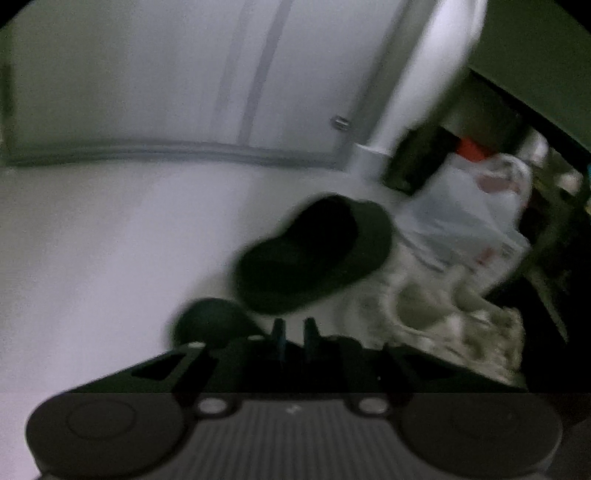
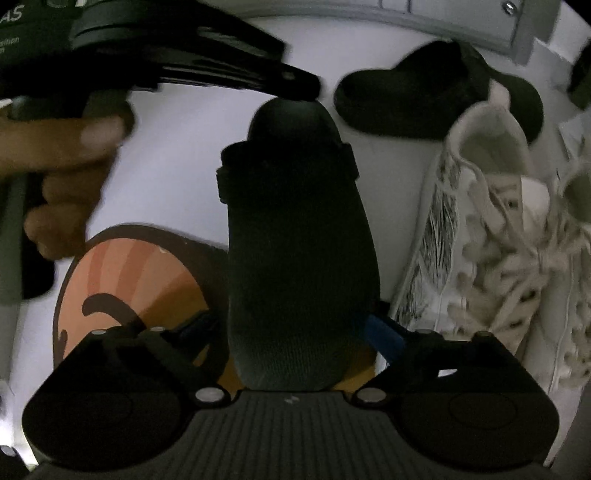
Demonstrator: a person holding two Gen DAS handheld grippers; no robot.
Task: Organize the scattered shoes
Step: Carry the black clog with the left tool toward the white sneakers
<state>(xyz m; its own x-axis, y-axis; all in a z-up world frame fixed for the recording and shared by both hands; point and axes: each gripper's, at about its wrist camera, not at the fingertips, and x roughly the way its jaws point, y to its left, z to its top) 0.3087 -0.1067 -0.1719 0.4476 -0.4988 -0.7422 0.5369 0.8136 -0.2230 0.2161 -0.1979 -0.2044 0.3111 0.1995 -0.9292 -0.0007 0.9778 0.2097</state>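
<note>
A black slipper [image 2: 299,240] lies lengthwise between the wide-set fingers of my right gripper [image 2: 291,328]. The blue pads stand close beside its sides and I see no squeeze. Its near part rests over an orange round mat [image 2: 129,277]. My left gripper [image 2: 306,83], held by a hand [image 2: 70,147], reaches in from the upper left, its tips at the slipper's far end. In the blurred left wrist view my left gripper [image 1: 294,326] shows a narrow empty gap. The slipper's end [image 1: 210,321] is just to its left, and a black clog [image 1: 314,254] lies ahead.
The black clog [image 2: 413,92] sits by the grey baseboard [image 2: 461,26]. White lace-up sneakers [image 2: 480,240] stand right of the slipper, also seen as sneakers [image 1: 443,321]. A white plastic bag [image 1: 472,214] and dark clutter lie at the right. A pale door [image 1: 184,74] rises behind the white floor [image 1: 92,240].
</note>
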